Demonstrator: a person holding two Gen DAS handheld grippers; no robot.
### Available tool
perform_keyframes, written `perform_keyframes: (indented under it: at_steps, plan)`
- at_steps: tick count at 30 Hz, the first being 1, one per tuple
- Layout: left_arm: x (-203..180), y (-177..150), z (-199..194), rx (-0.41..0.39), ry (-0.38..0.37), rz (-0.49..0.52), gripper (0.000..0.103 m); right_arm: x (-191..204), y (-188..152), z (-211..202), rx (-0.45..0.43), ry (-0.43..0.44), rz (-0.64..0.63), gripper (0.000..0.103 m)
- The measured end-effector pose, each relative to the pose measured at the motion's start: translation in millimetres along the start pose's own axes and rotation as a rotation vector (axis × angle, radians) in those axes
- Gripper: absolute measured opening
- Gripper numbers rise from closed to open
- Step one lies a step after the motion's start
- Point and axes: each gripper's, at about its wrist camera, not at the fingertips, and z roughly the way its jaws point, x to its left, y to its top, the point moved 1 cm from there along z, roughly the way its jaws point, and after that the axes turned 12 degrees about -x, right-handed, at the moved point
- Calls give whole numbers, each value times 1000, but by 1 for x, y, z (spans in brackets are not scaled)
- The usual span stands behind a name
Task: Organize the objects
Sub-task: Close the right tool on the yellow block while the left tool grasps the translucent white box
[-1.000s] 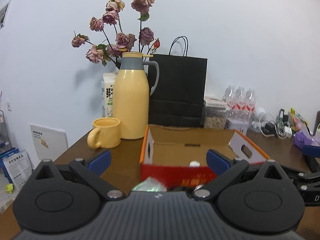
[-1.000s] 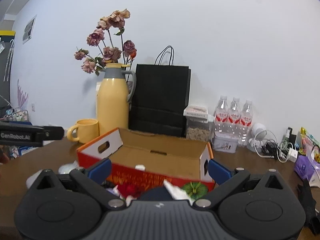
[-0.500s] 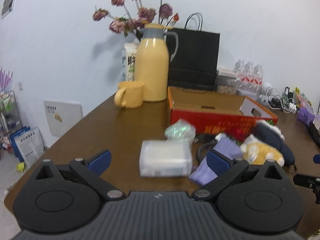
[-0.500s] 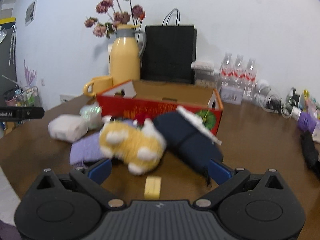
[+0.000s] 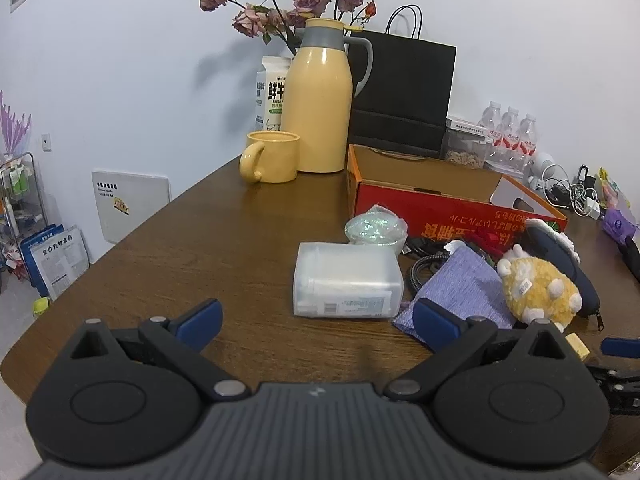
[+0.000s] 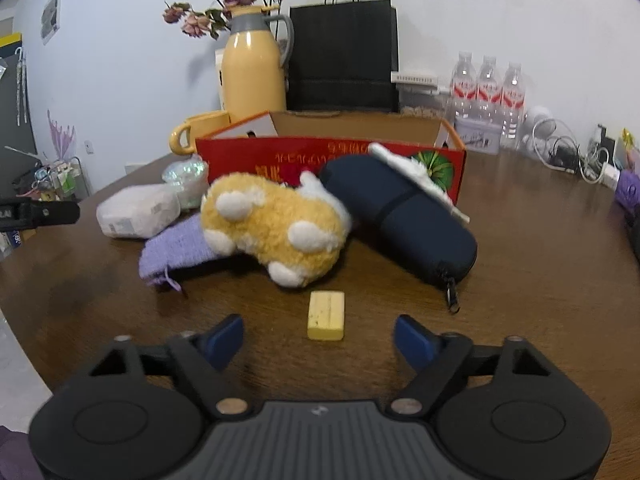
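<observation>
Risk, eraser (image 6: 326,315): small and flat on the counter (image 6: 540,280) — likely to skid away or tip if pinched off-centre by the right gripper (image 6: 319,338).
Risk, plush toy (image 6: 272,228): lying just beyond the eraser, leaning on the dark case (image 6: 400,216) and the purple cloth (image 6: 176,248); could be nudged by an overshoot.
Risk, pile: toy, case, cloth and clear plastic box (image 5: 347,280) heaped against the front of the red carton (image 5: 452,208) — shifting one could drag the others.
Right fingers (image 6: 224,336): apart, nothing clamped; just been closing, with nothing between them yet.
Eraser versus right fingers: just ahead of the tips, roughly centred in the gap, slightly nearer the left one; not touching either.
Left gripper (image 5: 316,320): fingers (image 5: 200,316) spread wide, empty.
Plastic box versus left fingers: just ahead of the gap, toward the right fingertip, which overlapped the edge of the purple cloth in view; contact could not be told.
Carton: open-topped, behind the pile, beside the yellow jug (image 5: 318,104) and mug (image 5: 272,156); judged the likely place for the loose things.
</observation>
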Motion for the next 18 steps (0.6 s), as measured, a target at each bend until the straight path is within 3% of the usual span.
perform_keyframes:
  at_steps: [6,8,18]
  plan:
    - [1,-4,4,17,2,-10,103,-8,0,11,-28,-6,68,48]
    - [1,-6,5,20,1,-10,103,-6,0,14,-34,-23,44,19]
    - [0,-11,14,50,5,-16,103,-6,0,7,-80,-39,16,19]
